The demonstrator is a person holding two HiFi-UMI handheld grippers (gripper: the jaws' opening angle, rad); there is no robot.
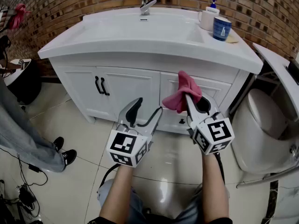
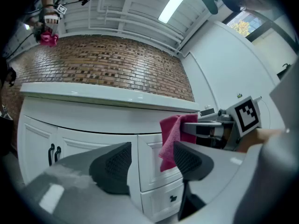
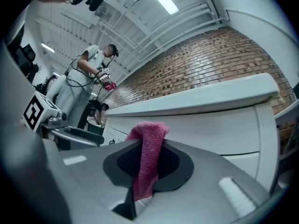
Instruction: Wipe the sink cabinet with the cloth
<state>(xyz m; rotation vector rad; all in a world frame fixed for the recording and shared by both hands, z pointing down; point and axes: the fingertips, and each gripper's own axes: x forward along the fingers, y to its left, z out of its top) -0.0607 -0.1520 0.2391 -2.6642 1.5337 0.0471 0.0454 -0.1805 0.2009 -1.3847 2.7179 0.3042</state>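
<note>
Pinching the cloth (image 3: 148,146) between its closed jaws, the right gripper (image 1: 188,98) holds it just ahead of the cabinet (image 1: 126,84), at the drawer fronts. Whether the cloth already touches the panel is hard to tell from these angles.

The grip takes only a narrow fold, with a bunch standing above the jaws and a tail hanging below them. Rubbed hard across the panel, that fold could drag out and the cloth could drop. The bunch also sits above the jaw tips rather than ahead of them, so a straight push may bring bare tips against the paint and scuff it. A small dark pull (image 2: 173,198) lies below the cloth and could snag the tail on a downward stroke.

The left gripper (image 1: 145,112), jaws wide and empty, hovers just left of the right one. A broad leftward sweep could knock into it.
</note>
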